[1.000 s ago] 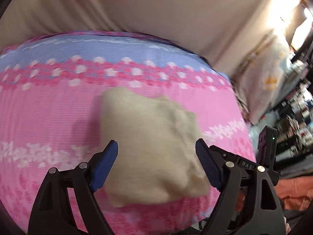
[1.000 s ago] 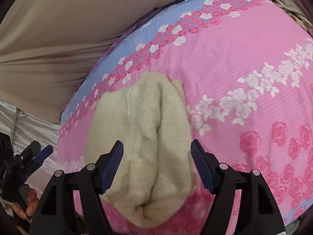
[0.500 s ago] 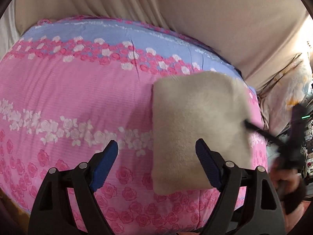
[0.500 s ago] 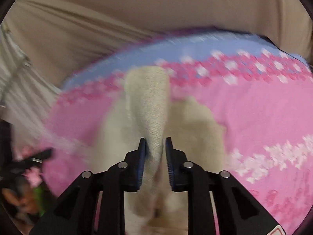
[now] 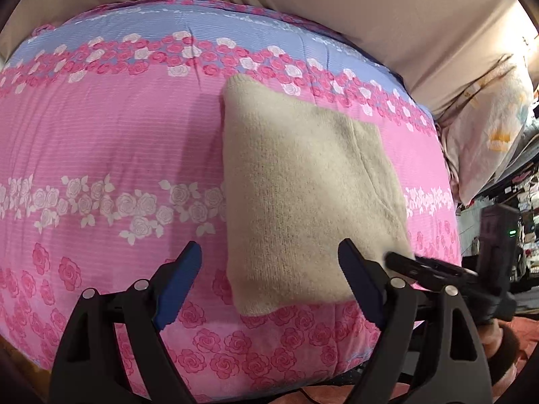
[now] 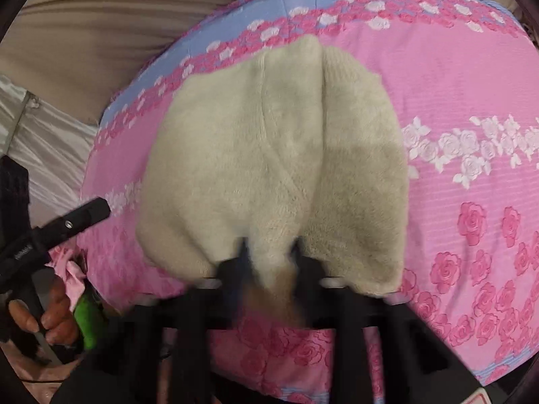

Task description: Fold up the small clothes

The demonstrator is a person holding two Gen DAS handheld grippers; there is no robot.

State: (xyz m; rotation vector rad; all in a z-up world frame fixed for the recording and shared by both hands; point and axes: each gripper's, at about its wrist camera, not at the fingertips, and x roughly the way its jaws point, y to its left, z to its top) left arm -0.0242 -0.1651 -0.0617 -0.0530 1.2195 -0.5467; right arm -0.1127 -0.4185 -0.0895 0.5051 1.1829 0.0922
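Note:
A cream knitted garment [image 5: 303, 185] lies folded into a rough rectangle on the pink rose-print bed cover [image 5: 101, 134]. My left gripper [image 5: 269, 250] hangs open over its near edge, with the cloth below the blue pads and not touched by them. In the right wrist view the garment [image 6: 269, 151] fills the middle of the bed cover [image 6: 471, 101]. My right gripper [image 6: 269, 249] is closing its jaws on a raised fold at the near edge, and the pads pinch the cloth. The right gripper [image 5: 421, 269] also shows at the garment's right corner, blurred.
A beige curtain [image 5: 370, 17] hangs behind the bed. A patterned pillow [image 5: 488, 134] and cluttered shelves [image 5: 525, 202] lie to the right. A hand [image 6: 50, 313] grips the left tool beside a green object [image 6: 86, 320] and white cloth [image 6: 43, 134].
My right gripper went from wide open to pinching a fold of the cream garment. The garment now lies flatter and squarer. My left gripper sank toward the bed and stayed open.

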